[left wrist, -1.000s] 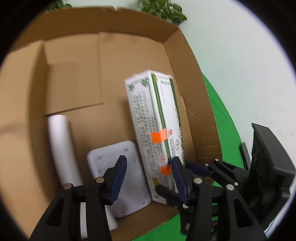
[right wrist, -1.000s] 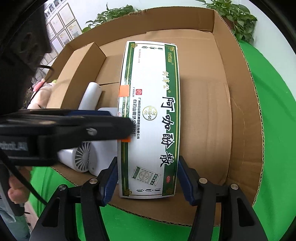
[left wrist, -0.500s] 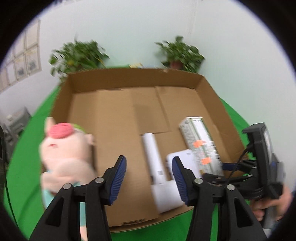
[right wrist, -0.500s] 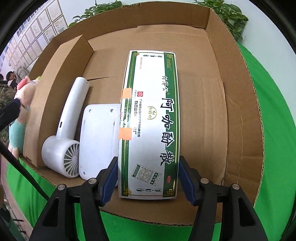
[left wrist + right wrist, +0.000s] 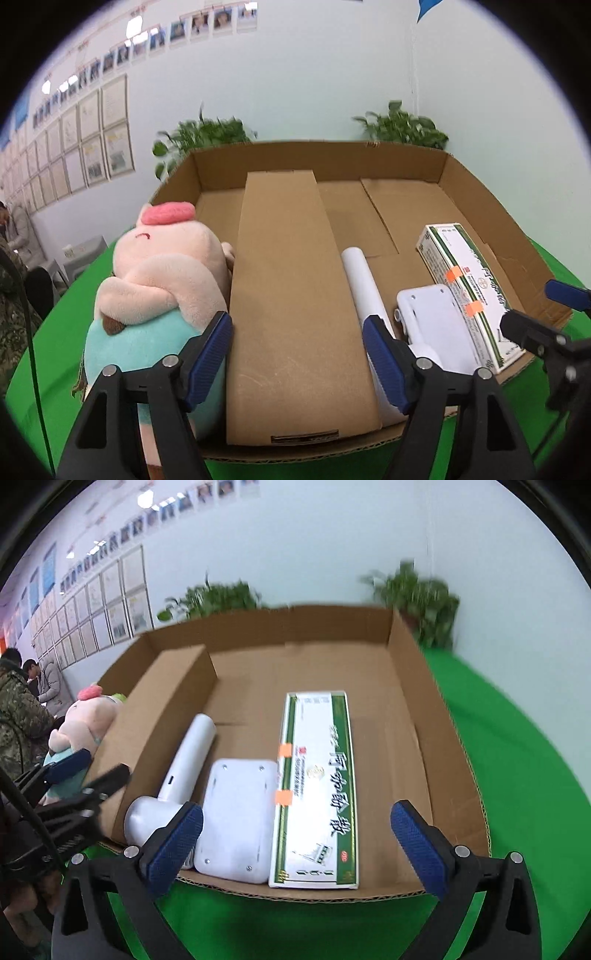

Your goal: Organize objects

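Note:
An open cardboard box (image 5: 410,672) lies on green cloth. Inside lie a green and white medicine carton (image 5: 317,786), a flat white device (image 5: 236,819) and a white hair dryer (image 5: 184,764). My right gripper (image 5: 295,834) is open and empty, just in front of the box's near edge. In the left wrist view the carton (image 5: 469,288), the white device (image 5: 436,325) and the dryer (image 5: 365,284) lie right of a raised cardboard flap (image 5: 291,302). A pink plush pig (image 5: 162,280) lies at the box's left side. My left gripper (image 5: 297,354) is open and empty above the flap.
Potted plants (image 5: 402,125) stand behind the box against a pale wall. Framed papers (image 5: 92,602) hang on the left wall, and people (image 5: 22,709) sit at the far left. Green cloth (image 5: 517,760) extends right of the box.
My right gripper let go of the medicine carton, opened wide and drew back from the box. My left gripper pulled back and swung left toward the plush pig.

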